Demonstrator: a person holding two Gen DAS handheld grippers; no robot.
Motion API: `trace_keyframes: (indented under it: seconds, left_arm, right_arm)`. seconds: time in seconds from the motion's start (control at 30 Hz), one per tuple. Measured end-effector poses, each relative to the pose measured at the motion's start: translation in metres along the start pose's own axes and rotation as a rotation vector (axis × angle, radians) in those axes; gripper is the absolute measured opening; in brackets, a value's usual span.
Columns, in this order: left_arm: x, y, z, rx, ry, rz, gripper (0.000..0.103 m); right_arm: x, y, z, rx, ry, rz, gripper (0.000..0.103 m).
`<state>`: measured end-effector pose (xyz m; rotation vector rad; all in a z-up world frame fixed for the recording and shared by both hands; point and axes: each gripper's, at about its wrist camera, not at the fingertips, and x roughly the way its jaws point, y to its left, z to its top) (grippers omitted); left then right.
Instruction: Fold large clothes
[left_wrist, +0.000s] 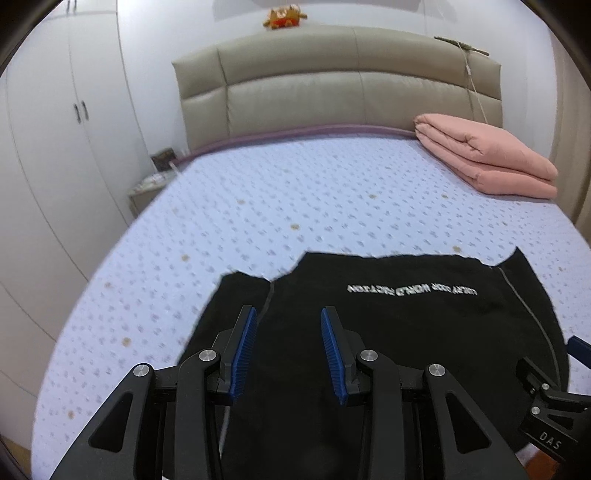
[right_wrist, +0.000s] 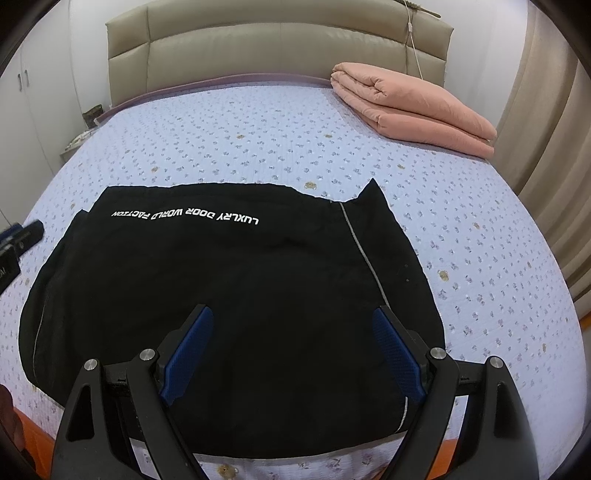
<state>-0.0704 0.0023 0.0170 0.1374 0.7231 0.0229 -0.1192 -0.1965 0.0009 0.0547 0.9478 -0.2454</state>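
Note:
A black garment (left_wrist: 388, 332) (right_wrist: 221, 295) with white lettering and thin grey piping lies folded and flat on the near part of the bed. My left gripper (left_wrist: 288, 310) hovers over its left portion, blue pads apart, with nothing between them. Over the garment's near right part, my right gripper (right_wrist: 292, 310) stands wide open and holds nothing. A piece of the right gripper's black frame (left_wrist: 546, 398) shows at the right edge of the left wrist view. One finger of the left gripper (right_wrist: 26, 232) pokes in at the left edge of the right wrist view.
The bed has a pale blue flowered sheet (left_wrist: 295, 192) (right_wrist: 258, 129). A folded pink quilt (left_wrist: 487, 155) (right_wrist: 413, 107) lies at the far right by the padded beige headboard (left_wrist: 332, 85). White wardrobe doors (left_wrist: 55, 129) and a nightstand (left_wrist: 147, 184) stand left, curtains (right_wrist: 546, 129) right.

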Motion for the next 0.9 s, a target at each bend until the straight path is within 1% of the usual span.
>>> trace_keyframes:
  seconds: [0.07,0.23,0.4,0.57,0.67,0.73,0.8,0.87,0.9]
  left_arm:
    - [-0.002,0.001,0.001,0.002,-0.012,0.008,0.037]
    - [0.000,0.000,0.001,0.005,-0.007,0.011,0.037]
    - [-0.001,-0.002,0.001,0.011,-0.005,-0.006,0.037]
    - [-0.002,-0.002,0.001,0.008,-0.013,0.007,0.037]
    - [-0.002,0.002,0.002,-0.014,-0.012,-0.013,0.037]
    - [-0.006,0.008,0.003,-0.047,-0.051,-0.023,0.037]
    - [-0.010,0.014,0.003,-0.077,-0.083,-0.007,0.037]
    - [-0.011,0.020,0.005,-0.093,-0.086,-0.017,0.037]
    - [-0.009,0.021,0.006,-0.098,-0.075,-0.027,0.037]
  right_arm:
    - [0.000,0.000,0.000,0.005,0.000,0.007,0.089]
    - [0.000,0.001,0.000,0.002,-0.005,0.010,0.089]
    - [0.003,0.002,-0.001,0.001,0.003,0.013,0.089]
    - [0.003,0.001,-0.001,0.002,0.004,0.016,0.089]
    - [0.004,0.002,-0.001,0.001,0.004,0.014,0.089]
    - [0.004,0.002,-0.001,0.001,0.005,0.015,0.089]
    - [0.005,0.003,-0.002,0.000,0.007,0.014,0.089]
    - [0.005,0.004,-0.002,-0.002,0.006,0.012,0.089]
    - [0.005,0.004,-0.002,-0.004,0.005,0.011,0.089]
